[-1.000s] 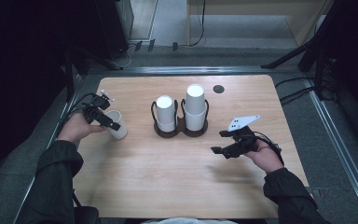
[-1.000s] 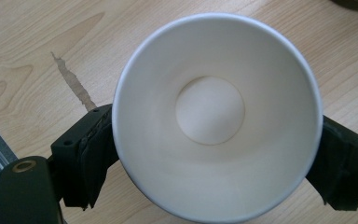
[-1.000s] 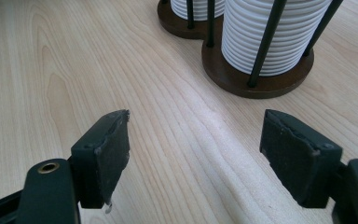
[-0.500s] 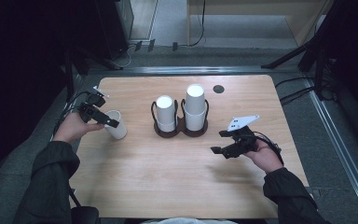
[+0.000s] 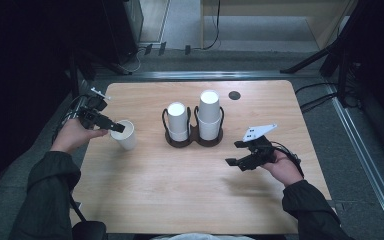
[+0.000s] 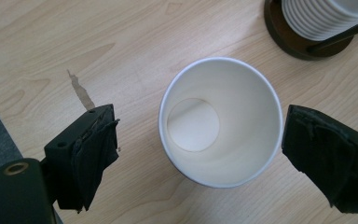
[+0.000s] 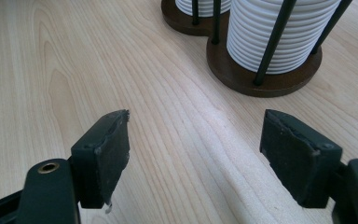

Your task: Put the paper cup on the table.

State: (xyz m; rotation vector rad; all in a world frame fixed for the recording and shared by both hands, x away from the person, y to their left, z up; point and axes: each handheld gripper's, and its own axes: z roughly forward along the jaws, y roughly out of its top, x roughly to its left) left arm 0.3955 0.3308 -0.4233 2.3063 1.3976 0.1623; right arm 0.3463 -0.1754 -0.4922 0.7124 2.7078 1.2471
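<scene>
A light wooden table (image 5: 180, 200) fills the middle of the high view. Near its centre stands a dark brown holder (image 5: 194, 140) with two round bases and thin black rods. Each side holds a stack of white cups (image 5: 209, 115), upside down; the right stack is taller than the left one. A small black disc (image 5: 234, 95) lies near the far edge of the table. Behind the table, cables (image 5: 210, 40) run over the grey floor (image 5: 180, 20).
</scene>
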